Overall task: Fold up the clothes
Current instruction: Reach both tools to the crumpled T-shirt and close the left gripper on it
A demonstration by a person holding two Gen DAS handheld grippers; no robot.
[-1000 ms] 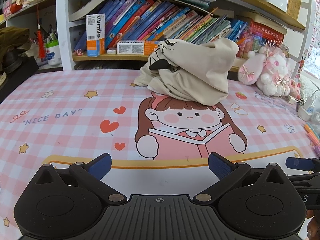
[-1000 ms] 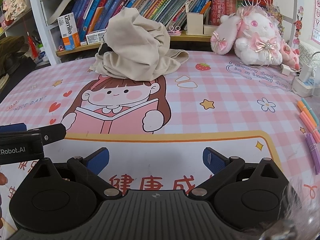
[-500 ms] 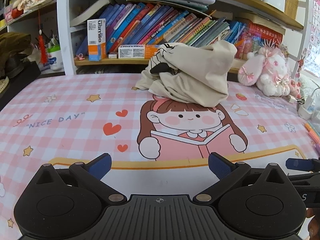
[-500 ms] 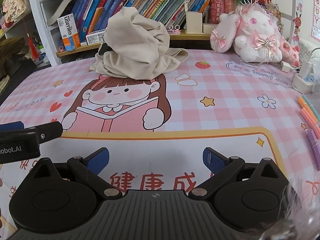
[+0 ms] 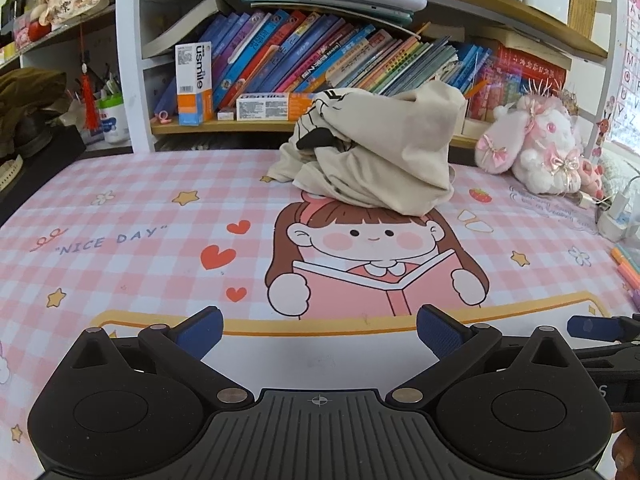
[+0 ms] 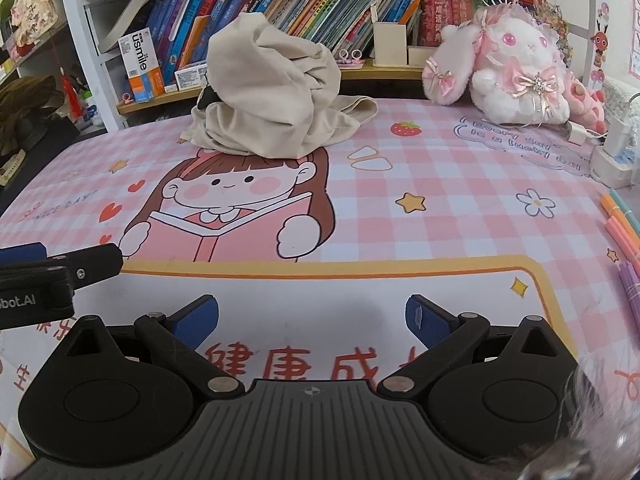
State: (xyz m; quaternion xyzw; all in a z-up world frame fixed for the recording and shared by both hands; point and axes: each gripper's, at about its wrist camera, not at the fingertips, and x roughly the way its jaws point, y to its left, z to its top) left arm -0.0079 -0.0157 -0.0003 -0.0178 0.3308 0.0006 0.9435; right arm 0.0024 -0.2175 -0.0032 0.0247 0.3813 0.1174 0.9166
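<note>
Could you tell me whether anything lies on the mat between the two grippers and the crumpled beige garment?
Nothing visible does. Only bare printed mat separates the open left gripper and right gripper from the beige garment; the plush rabbit sits off to the right.

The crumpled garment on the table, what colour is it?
The crumpled garment is plain beige; the left wrist view also shows a black printed patch. The beige shows best in the right wrist view.

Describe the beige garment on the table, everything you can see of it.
The crumpled beige cloth garment sits unfolded in a tall, loose heap at the far side of the pink checked table mat, just in front of the bookshelf. It looks like soft cotton with black printed markings, and one flat edge trails toward the plush rabbit. Neither gripper touches it.
</note>
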